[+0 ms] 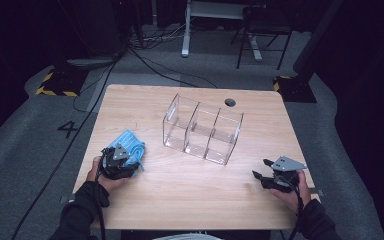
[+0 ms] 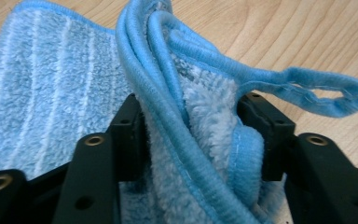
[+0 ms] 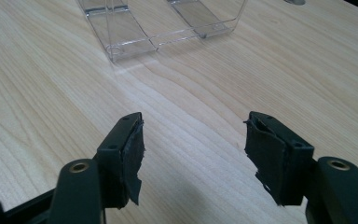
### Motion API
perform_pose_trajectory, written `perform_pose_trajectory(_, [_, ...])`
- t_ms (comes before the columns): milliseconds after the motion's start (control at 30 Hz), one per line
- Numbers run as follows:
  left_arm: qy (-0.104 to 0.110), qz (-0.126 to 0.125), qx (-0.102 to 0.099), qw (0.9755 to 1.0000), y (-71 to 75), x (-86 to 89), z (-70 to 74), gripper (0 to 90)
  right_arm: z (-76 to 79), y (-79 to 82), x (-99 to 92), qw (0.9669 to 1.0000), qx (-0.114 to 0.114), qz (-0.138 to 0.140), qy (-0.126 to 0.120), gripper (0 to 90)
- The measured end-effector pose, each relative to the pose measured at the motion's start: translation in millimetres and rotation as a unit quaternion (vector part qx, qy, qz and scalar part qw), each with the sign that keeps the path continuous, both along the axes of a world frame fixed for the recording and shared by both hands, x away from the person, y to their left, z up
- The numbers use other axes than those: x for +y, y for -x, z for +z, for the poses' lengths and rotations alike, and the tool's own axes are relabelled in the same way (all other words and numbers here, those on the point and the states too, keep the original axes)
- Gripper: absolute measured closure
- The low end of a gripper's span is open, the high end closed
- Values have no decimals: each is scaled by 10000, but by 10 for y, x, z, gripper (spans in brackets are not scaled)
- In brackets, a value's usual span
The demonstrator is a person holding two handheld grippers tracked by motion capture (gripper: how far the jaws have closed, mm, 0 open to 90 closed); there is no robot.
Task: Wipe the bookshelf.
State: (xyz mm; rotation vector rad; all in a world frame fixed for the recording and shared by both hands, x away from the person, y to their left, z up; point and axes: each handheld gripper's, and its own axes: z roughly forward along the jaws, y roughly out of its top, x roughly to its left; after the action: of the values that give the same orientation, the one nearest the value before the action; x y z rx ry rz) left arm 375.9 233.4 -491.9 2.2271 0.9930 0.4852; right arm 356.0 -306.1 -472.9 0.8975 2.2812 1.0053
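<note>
A blue microfibre cloth [image 1: 133, 141] lies at the table's left front, partly folded and bunched. My left gripper [image 1: 126, 153] sits over its near edge. In the left gripper view a raised fold of the cloth [image 2: 196, 116] stands between the two wide-apart jaws of the left gripper [image 2: 191, 128] and touches both pads; a hanging loop [image 2: 326, 93] sticks out to the right. My right gripper [image 1: 261, 168] rests near the table's right front, open with bare wood between its fingers [image 3: 193, 144].
A clear plastic organiser [image 1: 202, 129] with three compartments stands mid-table, its near corner [image 3: 121, 46] ahead of the right gripper. A cable hole [image 1: 230, 102] is behind it. The wooden table [image 1: 180, 200] ends close to both hands.
</note>
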Motion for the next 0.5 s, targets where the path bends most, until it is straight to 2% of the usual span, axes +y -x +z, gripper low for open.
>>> perform_pose_trajectory(67, [-48,69,-9,10000,7,-15,10,427,-7,-2,12,10000,0,10,28,374])
perform_pose_trajectory(133, [-114,146,-65,9998,16,-38,29,355,-10,-3,18,10000,16,24,23,372])
perform_pose_trajectory(233, [-244,128,-180,9995,31,-58,78,331,-12,-5,14,10000,36,9,12,372])
perform_pose_trajectory(267, [-213,198,-203,9994,31,-58,102,322,-15,-9,12,10000,45,4,2,372])
perform_pose_trajectory(333, [43,252,-281,9993,29,-24,175,291,-21,-14,11,10000,52,-10,0,371])
perform_pose_trajectory(367, [101,259,-336,9990,35,-10,213,288,-23,-16,12,10000,64,-13,-1,372])
perform_pose_trajectory(500, [208,266,-455,9984,61,7,295,263,-27,-20,16,10000,70,-14,10,369])
